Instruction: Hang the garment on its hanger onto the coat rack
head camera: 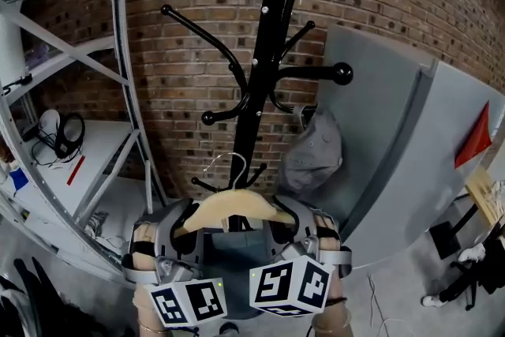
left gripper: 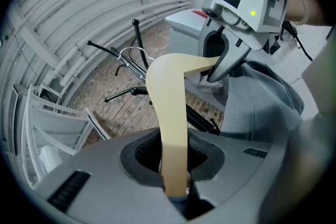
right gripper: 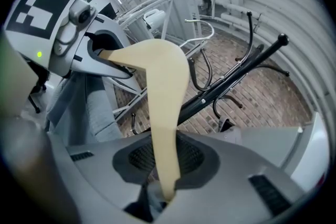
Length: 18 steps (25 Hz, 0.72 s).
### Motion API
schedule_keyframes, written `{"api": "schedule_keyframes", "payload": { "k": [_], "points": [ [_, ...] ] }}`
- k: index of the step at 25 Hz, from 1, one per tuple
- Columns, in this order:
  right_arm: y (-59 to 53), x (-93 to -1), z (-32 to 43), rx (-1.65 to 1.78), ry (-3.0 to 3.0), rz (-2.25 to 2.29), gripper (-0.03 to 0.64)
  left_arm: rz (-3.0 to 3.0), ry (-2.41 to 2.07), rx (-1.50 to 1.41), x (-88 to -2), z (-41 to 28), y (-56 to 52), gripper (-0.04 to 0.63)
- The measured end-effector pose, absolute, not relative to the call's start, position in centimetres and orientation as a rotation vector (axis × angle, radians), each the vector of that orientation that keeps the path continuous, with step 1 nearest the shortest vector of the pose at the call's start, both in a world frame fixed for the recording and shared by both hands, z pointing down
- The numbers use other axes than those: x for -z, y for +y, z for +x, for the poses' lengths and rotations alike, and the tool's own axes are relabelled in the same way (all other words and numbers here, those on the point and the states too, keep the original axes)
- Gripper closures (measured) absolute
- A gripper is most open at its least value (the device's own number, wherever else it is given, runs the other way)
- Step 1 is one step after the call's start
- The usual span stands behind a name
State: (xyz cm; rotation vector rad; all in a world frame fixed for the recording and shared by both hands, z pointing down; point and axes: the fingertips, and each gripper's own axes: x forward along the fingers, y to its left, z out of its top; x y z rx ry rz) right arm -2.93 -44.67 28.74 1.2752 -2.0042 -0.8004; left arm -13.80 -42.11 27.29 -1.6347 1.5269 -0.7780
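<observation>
Two claws share one pale wooden hanger (head camera: 233,209), each clamped on one end of it. In the left gripper view the left claw (left gripper: 176,186) has its jaws closed on the hanger's left arm, which runs up and away from between them. In the right gripper view the right claw (right gripper: 165,186) grips the right arm in the same way. The hanger is held roughly level, low in the head view, with its peak upward. A grey garment (head camera: 237,260) is draped over it and hangs down between the two claws. The hanger's wire hook (head camera: 229,164) rises from the peak and stands just in front of the pole of the black coat rack (head camera: 264,75), near the rack's lowest prongs; whether it touches the pole or a prong I cannot tell. The marker cubes (head camera: 292,284) of both claws sit below the garment, nearest the camera.

Higher on the rack, curved prongs with ball ends spread to both sides, and a grey cap (head camera: 314,150) hangs on the right side just beside the pole. Behind the rack is a brick wall (head camera: 189,28). A large grey panel (head camera: 394,138) leans to the right of it. To the left stands a white metal shelving frame (head camera: 79,106), with headphones (head camera: 63,134) lying on one of its shelves
</observation>
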Motion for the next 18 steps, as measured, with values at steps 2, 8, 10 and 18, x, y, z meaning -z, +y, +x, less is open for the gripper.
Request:
{"api": "schedule_keyframes", "payload": {
  "k": [2,8,10,18],
  "points": [
    [-45.9,-28.2,-3.1,0.800,-1.995,1.290,0.543,-1.629,1.515,0.763,-26.7,-13.9,-43.4,0.531],
    [-49.0,-26.9,-4.0,0.789,-1.980,1.316,0.543,-1.630,1.499,0.748,-25.2,-14.9,-46.8,0.531],
    [-49.9,-26.7,-4.3,0.785,-1.974,1.320,0.543,-1.634,1.495,0.742,-25.1,-15.2,-47.8,0.531],
    [-53.5,-27.5,-4.6,0.739,-1.940,1.315,0.543,-1.684,1.468,0.752,-25.8,-15.6,-51.8,0.531]
  ]
}}
